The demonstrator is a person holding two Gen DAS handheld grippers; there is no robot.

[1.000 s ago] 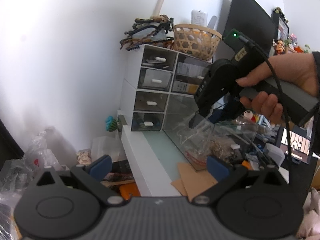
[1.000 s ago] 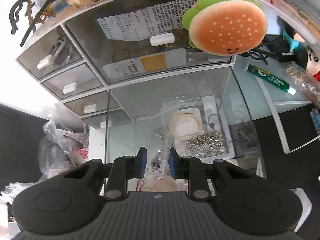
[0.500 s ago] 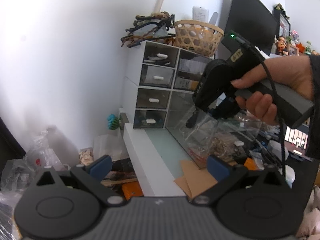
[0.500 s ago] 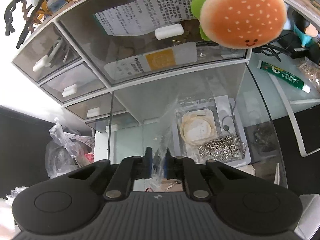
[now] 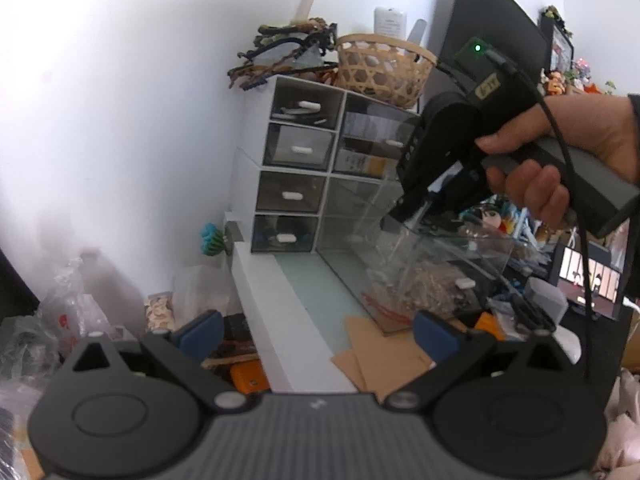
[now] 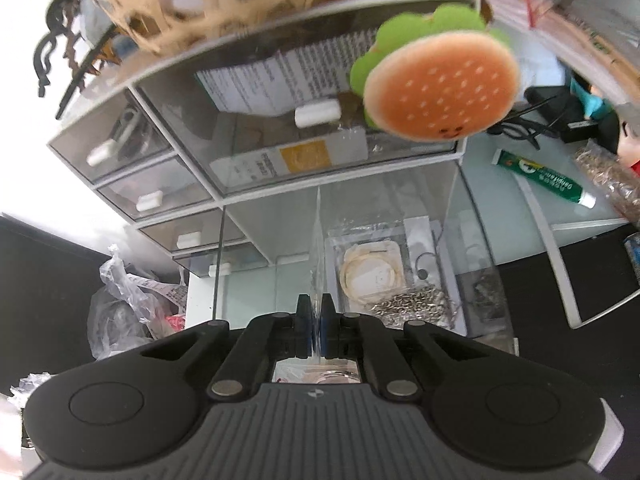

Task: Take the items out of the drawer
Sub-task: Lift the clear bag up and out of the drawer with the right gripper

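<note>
A clear drawer is pulled out of a white drawer unit and holds bags of small metal parts. My right gripper is shut on a thin clear plastic bag and holds it above the open drawer. In the left wrist view the right gripper hangs over the drawer with the bag dangling below it. My left gripper is open and empty, well back from the drawer unit.
A wicker basket and hair clips sit on top of the unit. A burger plush hangs by the upper drawer. Crumpled plastic bags lie at the left, cardboard pieces in front, a green tube at the right.
My right gripper closed on the clear bag and lifted it up out of the drawer. The left gripper stayed open and hardly moved.
</note>
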